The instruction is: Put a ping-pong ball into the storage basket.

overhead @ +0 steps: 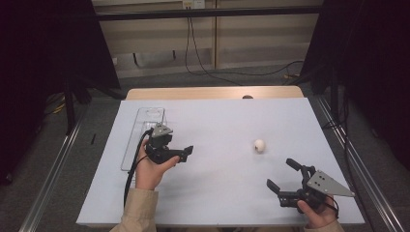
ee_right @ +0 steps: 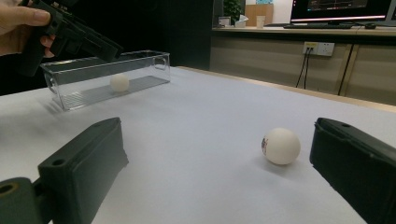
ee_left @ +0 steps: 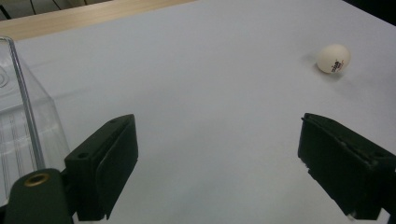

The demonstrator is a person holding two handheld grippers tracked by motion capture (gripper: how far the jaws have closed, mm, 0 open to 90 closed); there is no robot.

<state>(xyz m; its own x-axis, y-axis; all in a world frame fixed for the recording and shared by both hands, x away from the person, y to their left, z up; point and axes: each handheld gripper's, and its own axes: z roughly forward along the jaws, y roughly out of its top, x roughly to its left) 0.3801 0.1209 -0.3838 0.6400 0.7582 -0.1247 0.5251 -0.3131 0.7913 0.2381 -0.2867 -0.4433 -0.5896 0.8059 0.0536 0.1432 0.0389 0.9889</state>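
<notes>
The right claw [overhead: 283, 177] sits at the lower right of the high view, its jaws spread wide with nothing between them, aimed up and left toward a white table-tennis ball [overhead: 259, 145] that rests on the pale surface [overhead: 217, 125] right of centre. In the right gripper view that ball [ee_right: 280, 146] lies just inside the right jaw, low in the right half of the frame, apart from both jaws. The left claw [overhead: 187, 151] is held left of centre in the high view, its jaws likewise spread and empty, just beside a clear plastic tray [overhead: 140, 137] that runs lengthwise along the left side of the surface; in the left gripper view the tray's wall [ee_left: 25, 116] fills the left edge and the loose ball [ee_left: 333, 58] shows in the upper right. A second white ball [ee_right: 119, 82] already lies inside the tray [ee_right: 154, 63], seen in the upper left of the right gripper view. The likely job is to carry the loose ball into the tray. The risk is plain: a light, round ball on a smooth sheet will roll off at the slightest nudge, so a jaw that touches it before the other closes could send it toward the surface's right edge. A squeeze off its middle may also pop it out.
</notes>
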